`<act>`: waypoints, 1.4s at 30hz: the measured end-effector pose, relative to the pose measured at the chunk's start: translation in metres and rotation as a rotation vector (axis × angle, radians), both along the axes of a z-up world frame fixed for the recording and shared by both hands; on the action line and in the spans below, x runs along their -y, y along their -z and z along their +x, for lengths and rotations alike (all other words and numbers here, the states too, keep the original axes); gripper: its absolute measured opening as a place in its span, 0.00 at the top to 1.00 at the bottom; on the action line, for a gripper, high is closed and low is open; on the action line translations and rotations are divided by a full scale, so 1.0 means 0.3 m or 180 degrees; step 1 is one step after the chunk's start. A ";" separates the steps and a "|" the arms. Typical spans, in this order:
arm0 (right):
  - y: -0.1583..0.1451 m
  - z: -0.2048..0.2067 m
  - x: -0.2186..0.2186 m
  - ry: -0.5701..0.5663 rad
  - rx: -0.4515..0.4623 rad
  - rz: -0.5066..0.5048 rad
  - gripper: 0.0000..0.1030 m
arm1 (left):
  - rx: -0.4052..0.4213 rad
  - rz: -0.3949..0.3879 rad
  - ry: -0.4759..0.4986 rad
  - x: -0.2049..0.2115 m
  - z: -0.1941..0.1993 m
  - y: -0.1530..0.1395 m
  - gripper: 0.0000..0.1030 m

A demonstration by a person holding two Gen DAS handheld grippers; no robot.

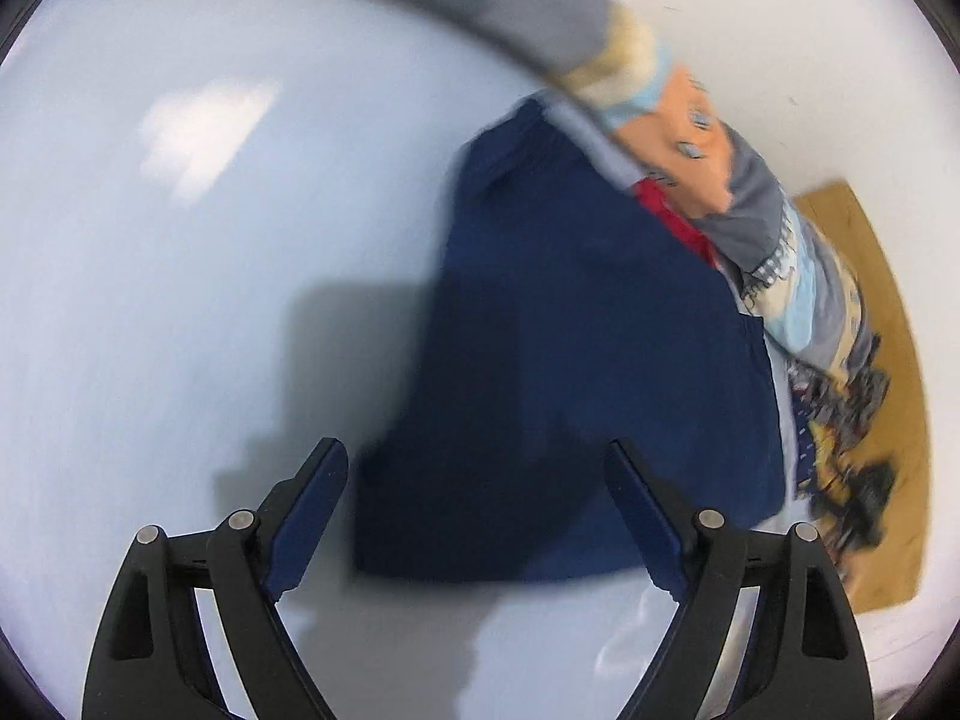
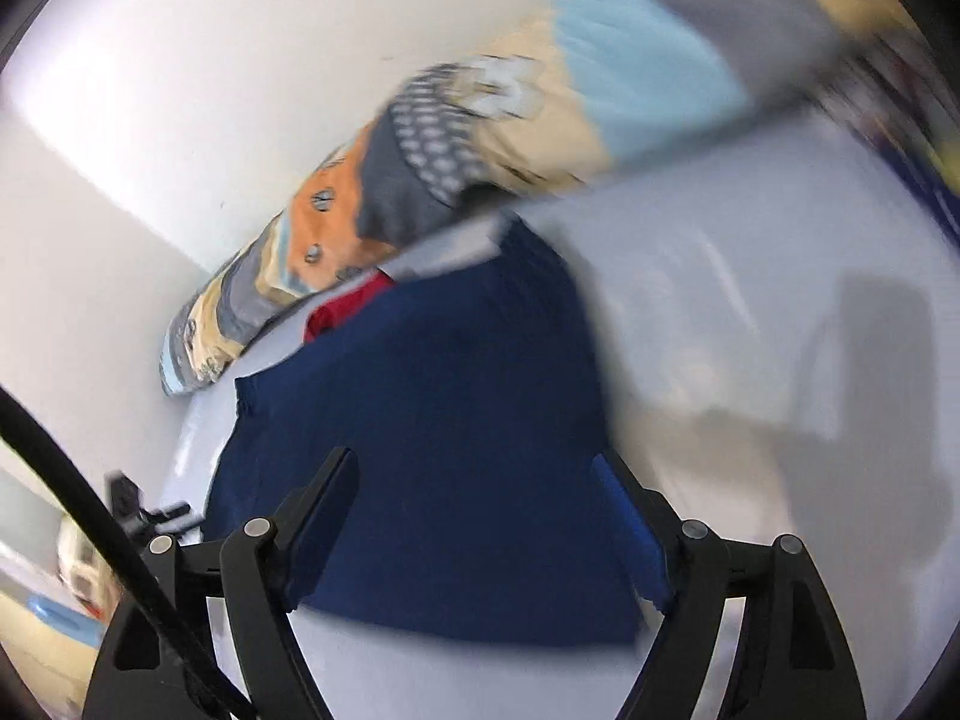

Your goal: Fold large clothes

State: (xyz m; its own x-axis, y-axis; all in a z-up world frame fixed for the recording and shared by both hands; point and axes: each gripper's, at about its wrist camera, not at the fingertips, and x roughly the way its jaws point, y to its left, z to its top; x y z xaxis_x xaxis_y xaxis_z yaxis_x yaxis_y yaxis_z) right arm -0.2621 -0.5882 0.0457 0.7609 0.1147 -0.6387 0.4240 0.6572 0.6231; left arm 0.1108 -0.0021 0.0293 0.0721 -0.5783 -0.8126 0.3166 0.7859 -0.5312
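Navy garment (image 1: 576, 348) flat on pale sheet (image 1: 180, 300) — both grippers empty, jaws wide.
Patterned bolster (image 2: 420, 138) and red cloth (image 2: 348, 306) crowd its upper edge.

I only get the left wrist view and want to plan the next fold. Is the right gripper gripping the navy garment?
Observer: No. The right gripper is open, jaws wide apart with nothing pinched. The navy garment lies flat on the sheet.
Operator: Anything near that gripper I should avoid?
Observer: A black cable runs diagonally across the lower left of its view, just outside the gripper.
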 end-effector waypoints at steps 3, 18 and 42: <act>0.102 -0.170 -0.004 0.0175 -0.0039 0.0381 0.18 | -0.0281 -0.0266 -0.0230 -0.110 -0.042 0.071 0.16; 0.241 0.129 -0.066 0.0035 0.0158 0.0808 0.78 | -0.0231 -0.0585 -0.0178 0.227 -0.002 0.117 0.72; 0.067 -0.531 -0.423 -0.0061 -0.0801 0.0082 0.64 | -0.0015 -0.0124 -0.0224 -0.393 -0.622 0.000 0.59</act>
State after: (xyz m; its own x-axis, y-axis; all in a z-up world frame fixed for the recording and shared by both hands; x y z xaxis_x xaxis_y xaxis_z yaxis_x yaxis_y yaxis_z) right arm -0.4216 -0.4612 0.0255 0.5757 0.1461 -0.8045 0.5556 0.6520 0.5160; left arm -0.0757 0.1159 0.0294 0.1099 -0.6033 -0.7899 0.2587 0.7847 -0.5633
